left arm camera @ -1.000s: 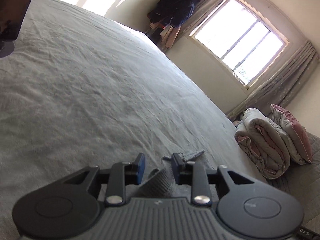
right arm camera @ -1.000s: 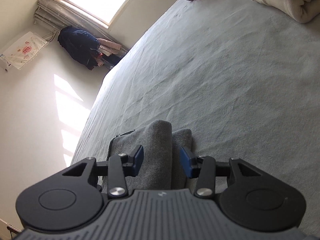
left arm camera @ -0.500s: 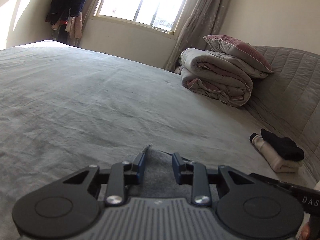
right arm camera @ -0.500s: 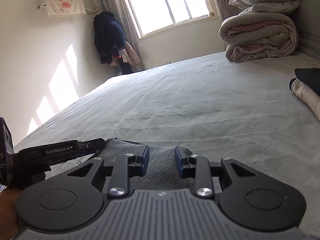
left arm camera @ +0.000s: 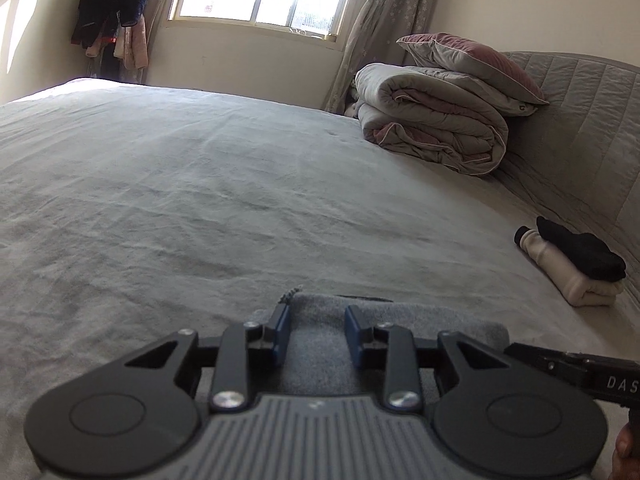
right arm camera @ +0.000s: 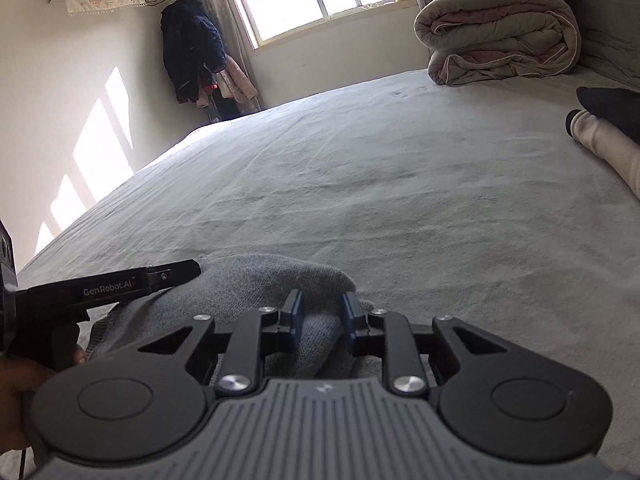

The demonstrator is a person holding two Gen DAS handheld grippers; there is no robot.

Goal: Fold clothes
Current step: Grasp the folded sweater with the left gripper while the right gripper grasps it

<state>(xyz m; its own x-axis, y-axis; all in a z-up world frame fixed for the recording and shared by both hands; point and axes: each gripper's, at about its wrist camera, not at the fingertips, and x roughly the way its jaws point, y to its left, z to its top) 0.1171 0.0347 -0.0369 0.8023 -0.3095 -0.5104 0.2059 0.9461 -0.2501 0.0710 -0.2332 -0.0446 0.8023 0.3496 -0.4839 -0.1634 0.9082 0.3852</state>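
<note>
At the bottom centre of both views, the left claw (left arm camera: pixel 316 334) is opening around the grey garment (left arm camera: pixel 384 320) on the bed (left arm camera: pixel 200 184) while the right claw (right arm camera: pixel 322 318) pinches a bunched fold, so the fold would best be laid flat before release.

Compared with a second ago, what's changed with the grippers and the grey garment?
Both views rolled level. The grey garment now lies folded. The left gripper is opening, fabric between its jaws; the right gripper pinches a ridge of it. The folded stack and quilt stayed.
</note>
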